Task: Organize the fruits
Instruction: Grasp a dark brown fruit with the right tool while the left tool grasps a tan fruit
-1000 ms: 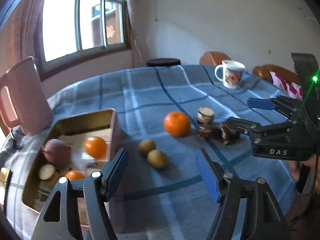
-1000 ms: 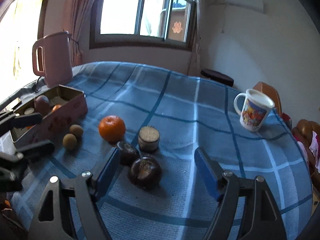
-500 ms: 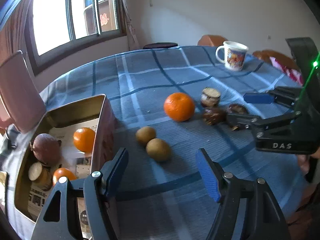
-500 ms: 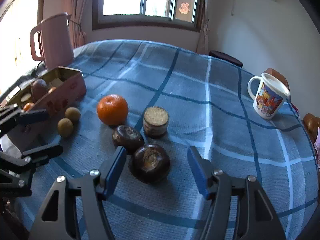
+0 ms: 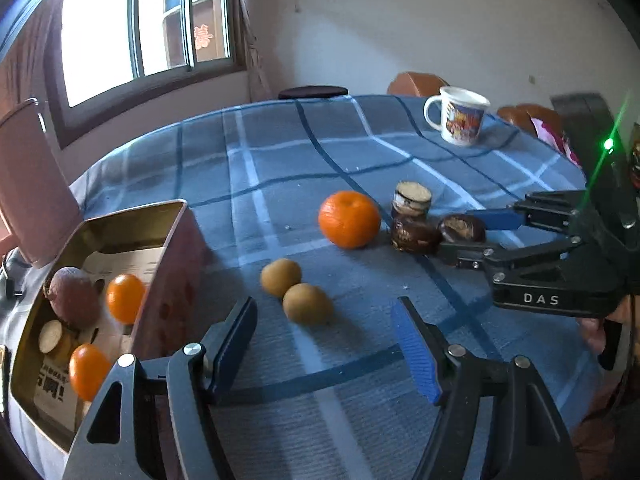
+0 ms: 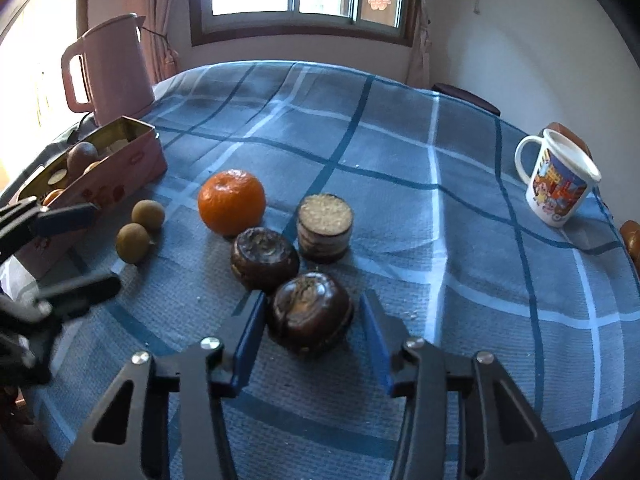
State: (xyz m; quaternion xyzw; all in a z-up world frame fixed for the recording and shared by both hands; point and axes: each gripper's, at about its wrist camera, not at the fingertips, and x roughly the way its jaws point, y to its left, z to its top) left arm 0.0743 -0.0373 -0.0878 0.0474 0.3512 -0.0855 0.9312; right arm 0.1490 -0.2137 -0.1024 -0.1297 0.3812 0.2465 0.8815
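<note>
Your right claw has just been closing around the nearest of two dark round fruits; pads not visibly pressing. Left claw spread, empty. Beyond: two brown fruits, one orange, one cut piece. Tin left of orange holds two small oranges, one reddish fruit.

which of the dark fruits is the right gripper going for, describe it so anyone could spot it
On the blue plaid cloth, right of the orange, sit three dark brown pieces. The target is the round glossy fruit nearest the camera, between the jaws of the right gripper, which have just been closing. Its neighbours are a flatter matte fruit and a flat-topped cut piece.
</note>
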